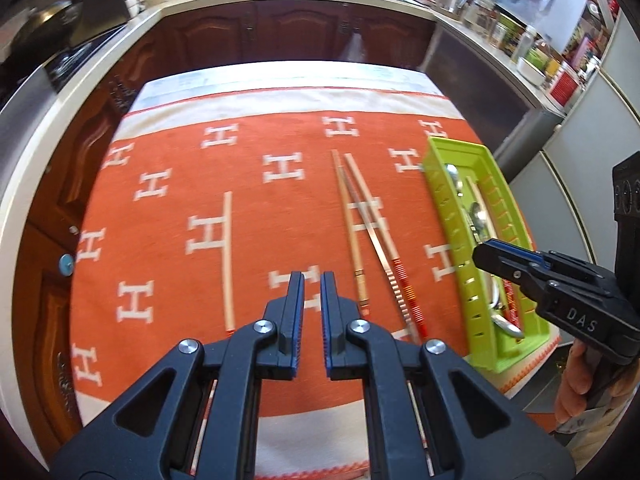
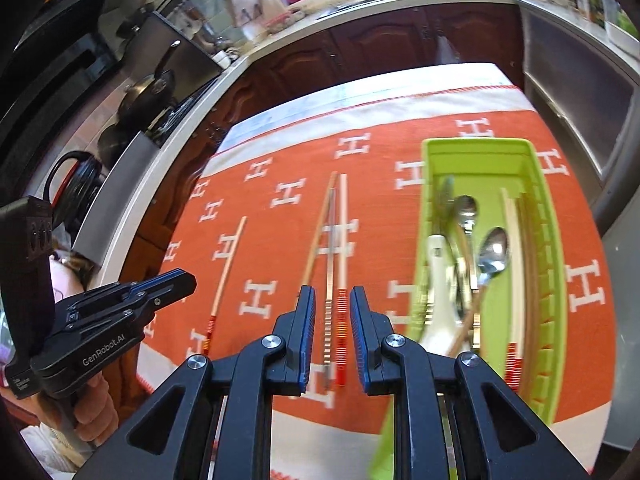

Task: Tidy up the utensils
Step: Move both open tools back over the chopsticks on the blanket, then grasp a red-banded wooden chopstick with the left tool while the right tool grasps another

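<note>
Orange H-patterned cloth is covering the surface (image 1: pixel 168 168), where slim, stiff, light wooden chopsticks (image 1: pixel 354 224) are lying centre-frame beside the lime-green plastic tray (image 1: pixel 452 216), likely best pinched mid-shaft, while the left gripper (image 1: pixel 313 280) and right gripper (image 2: pixel 330 294) are hovering, jaws nearly closed, empty.

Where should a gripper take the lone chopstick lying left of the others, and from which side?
Grip the lone chopstick near mid-shaft, coming from above with the jaws across its width. It lies flat on the cloth, apart from the others, so nothing crowds either side.
</note>
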{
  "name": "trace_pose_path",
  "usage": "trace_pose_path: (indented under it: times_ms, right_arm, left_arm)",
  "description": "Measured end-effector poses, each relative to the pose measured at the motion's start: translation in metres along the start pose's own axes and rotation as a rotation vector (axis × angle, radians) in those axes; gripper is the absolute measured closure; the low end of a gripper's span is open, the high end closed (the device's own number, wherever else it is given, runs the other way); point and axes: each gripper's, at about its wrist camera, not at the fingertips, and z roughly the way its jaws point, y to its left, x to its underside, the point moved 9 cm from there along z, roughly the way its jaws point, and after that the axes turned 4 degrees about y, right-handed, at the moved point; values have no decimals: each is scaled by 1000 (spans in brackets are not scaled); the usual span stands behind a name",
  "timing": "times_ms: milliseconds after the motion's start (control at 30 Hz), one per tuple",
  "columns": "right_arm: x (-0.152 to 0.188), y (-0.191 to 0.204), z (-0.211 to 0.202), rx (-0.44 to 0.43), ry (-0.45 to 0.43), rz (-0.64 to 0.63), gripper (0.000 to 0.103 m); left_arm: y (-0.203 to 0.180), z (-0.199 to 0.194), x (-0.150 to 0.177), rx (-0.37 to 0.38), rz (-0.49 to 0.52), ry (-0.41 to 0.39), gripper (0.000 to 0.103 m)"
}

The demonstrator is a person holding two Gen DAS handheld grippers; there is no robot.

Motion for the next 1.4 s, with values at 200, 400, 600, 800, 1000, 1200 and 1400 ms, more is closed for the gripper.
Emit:
trace_pose_path:
  times_ms: [200,400,600,800,1000,1200,1400]
  right_arm:
    - [0,27,14,-4,13,-29,85]
    - [-3,37,32,12,27,-44,85]
    - [-1,40,56,25,47,-45,85]
    - [1,40,79,46,62,-36,83]
    - [3,40,96,72,56,-38,73]
    - [8,39,111,87,65,-37,71]
    - [8,41,120,103,58,-67,71]
  left_arm:
    - [34,-6,8,-28,-39,-11,97]
    - [62,2,12,-67,-76,-7,96]
    - [76,23,21,-98,-91,25,84]
    - [81,37,29,-114,-98,36,65]
    - [85,55,38,-94,-100,66,61]
    - [84,77,51,-92,-86,129,54]
    - [84,88,54,-77,-113,130,54]
